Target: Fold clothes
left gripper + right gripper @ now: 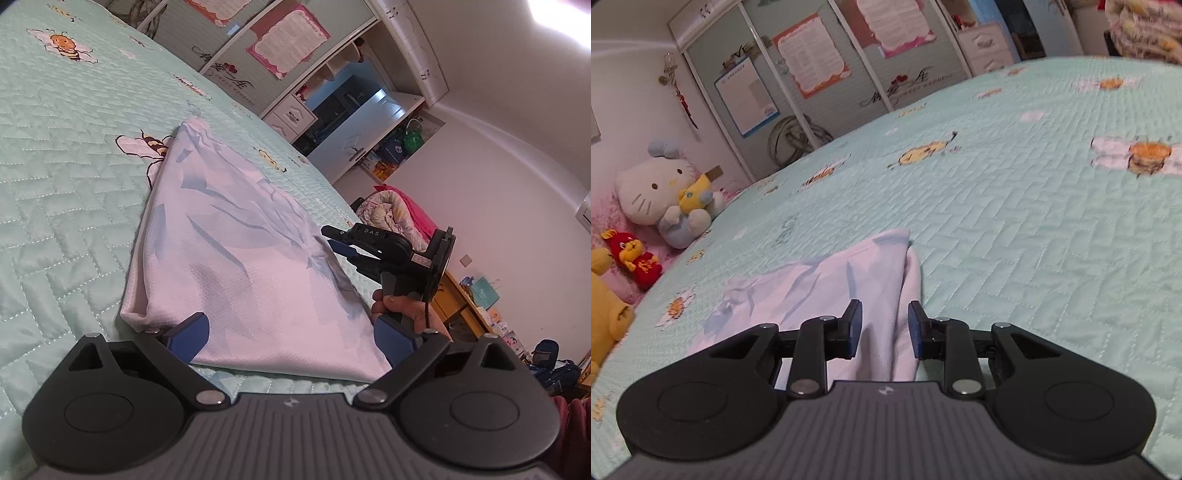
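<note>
A pale white garment (236,258) with a faint blue print lies folded flat on the mint-green quilted bedspread (66,184). My left gripper (291,341) stands wide open at the garment's near edge, and the cloth spans the gap between its blue pads (188,339). Held by a hand (402,314), my right gripper (338,242) sits at the garment's right edge. In the right wrist view the right gripper (884,328) is open, with a raised fold of the garment (849,280) running between its fingers. The pads are apart from the cloth.
Plush toys lean at the head of the bed: a white cat (653,192), a red one (635,258) and a yellow one (605,314). A wardrobe with posters (812,55) stands behind the bed. A bundled quilt (395,214) and a wooden desk (469,306) lie past the bed's right edge.
</note>
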The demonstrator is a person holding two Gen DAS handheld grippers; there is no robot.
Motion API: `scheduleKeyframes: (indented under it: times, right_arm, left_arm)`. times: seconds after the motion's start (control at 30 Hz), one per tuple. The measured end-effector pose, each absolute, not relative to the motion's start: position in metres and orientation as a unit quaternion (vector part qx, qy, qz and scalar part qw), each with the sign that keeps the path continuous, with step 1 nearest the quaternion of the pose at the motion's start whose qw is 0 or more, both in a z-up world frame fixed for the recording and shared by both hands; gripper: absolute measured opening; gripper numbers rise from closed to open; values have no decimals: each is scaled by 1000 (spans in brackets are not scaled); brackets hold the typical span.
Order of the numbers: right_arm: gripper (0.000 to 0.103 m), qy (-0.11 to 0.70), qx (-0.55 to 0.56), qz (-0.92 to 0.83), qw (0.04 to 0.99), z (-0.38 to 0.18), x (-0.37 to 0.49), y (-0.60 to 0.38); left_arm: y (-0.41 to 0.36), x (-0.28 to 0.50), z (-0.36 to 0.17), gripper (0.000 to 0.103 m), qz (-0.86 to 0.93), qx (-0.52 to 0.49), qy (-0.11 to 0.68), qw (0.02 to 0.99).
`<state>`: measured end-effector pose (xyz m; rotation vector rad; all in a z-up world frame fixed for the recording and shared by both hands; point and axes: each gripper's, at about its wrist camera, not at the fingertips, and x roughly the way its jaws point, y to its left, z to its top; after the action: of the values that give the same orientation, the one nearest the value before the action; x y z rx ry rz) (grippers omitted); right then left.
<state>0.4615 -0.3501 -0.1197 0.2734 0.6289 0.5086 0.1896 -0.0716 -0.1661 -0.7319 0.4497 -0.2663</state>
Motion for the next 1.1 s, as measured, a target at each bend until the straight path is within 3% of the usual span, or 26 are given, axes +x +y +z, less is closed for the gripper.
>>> scheduleKeyframes:
  times: [0.4,0.53,0.6,0.73,0.87,1.1]
  right_arm:
    - [30,298,57,244,921,-114,479,-326]
    - [45,303,70,235,921,-116,488,-329]
    - [47,310,91,234,917,-119,494,-333]
    - [47,301,126,234,916,-120,499,-341]
    - [47,267,83,237,930,-112,486,-334]
    - [47,291,73,252,920,-115,485,-325]
  left_arm:
    - [-69,191,-169,101,-136,-357,214,899]
    - [-69,192,-169,102,-136,-355,214,900]
    - [-69,192,-169,102,-136,-354,214,900]
    - [-71,192,-170,103,-138,-352,215,900]
    - [-71,190,-172,103,-138,-352,215,901]
    - [-70,189,-172,103,-137,-352,215,901]
